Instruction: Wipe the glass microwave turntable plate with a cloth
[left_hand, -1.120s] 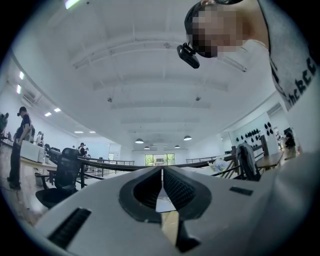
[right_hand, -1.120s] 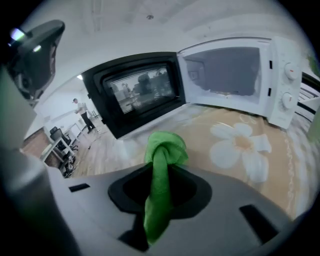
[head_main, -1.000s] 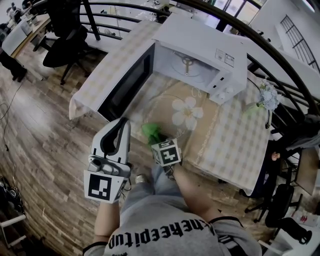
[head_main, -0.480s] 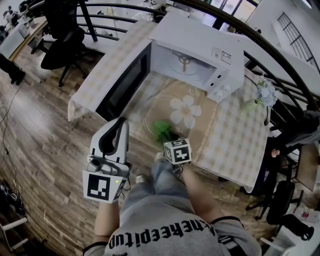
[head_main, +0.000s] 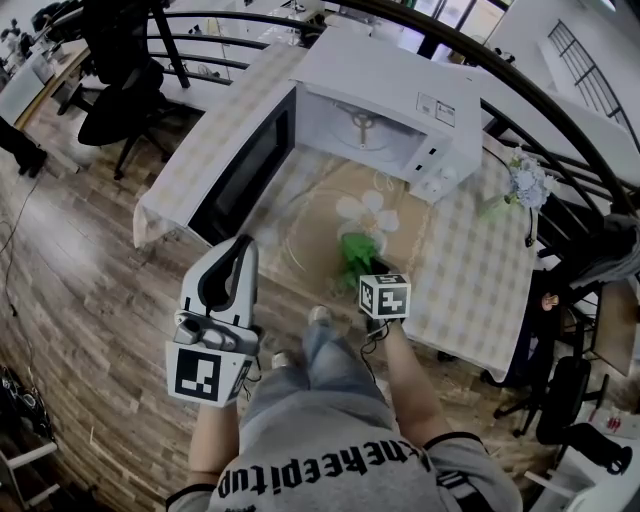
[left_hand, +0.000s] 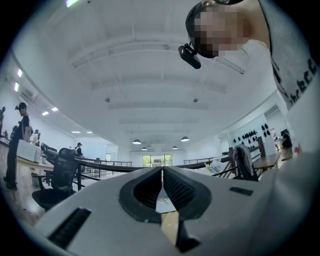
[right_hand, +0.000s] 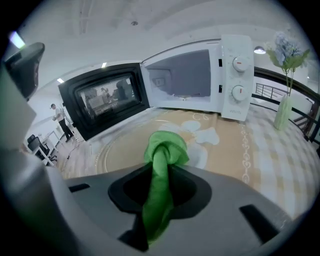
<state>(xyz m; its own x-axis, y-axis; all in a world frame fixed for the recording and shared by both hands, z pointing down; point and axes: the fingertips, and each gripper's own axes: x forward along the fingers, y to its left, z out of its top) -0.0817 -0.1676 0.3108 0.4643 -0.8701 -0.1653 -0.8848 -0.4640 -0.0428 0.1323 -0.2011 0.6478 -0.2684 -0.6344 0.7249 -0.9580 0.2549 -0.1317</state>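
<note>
**Cloth on the glass, in front of the open microwave**

The glass turntable plate (head_main: 300, 262) lies flat on the table (head_main: 460, 270), just in front of the open microwave (head_main: 390, 90) and out of its cavity. The jaws of my right gripper (head_main: 364, 266) are clamped on a bunched green cloth (head_main: 358, 248). Its wadded end pokes past the tips and looks to rest on the plate, on the side nearer the microwave's knobs. I cannot be sure how firmly it presses.

My left gripper (head_main: 240, 250) hangs farther from the microwave than the plate does, off the table's edge. Its jaws are closed together on nothing and tipped up towards the ceiling.

To wipe well, I reckon only cloth should meet the glass, never the jaw tips. Light, overlapping sweeps towards the microwave's door side would cover the rest. The plate sits loose, so hard pushes may slide it; my idle left gripper could steady the rim.
</note>
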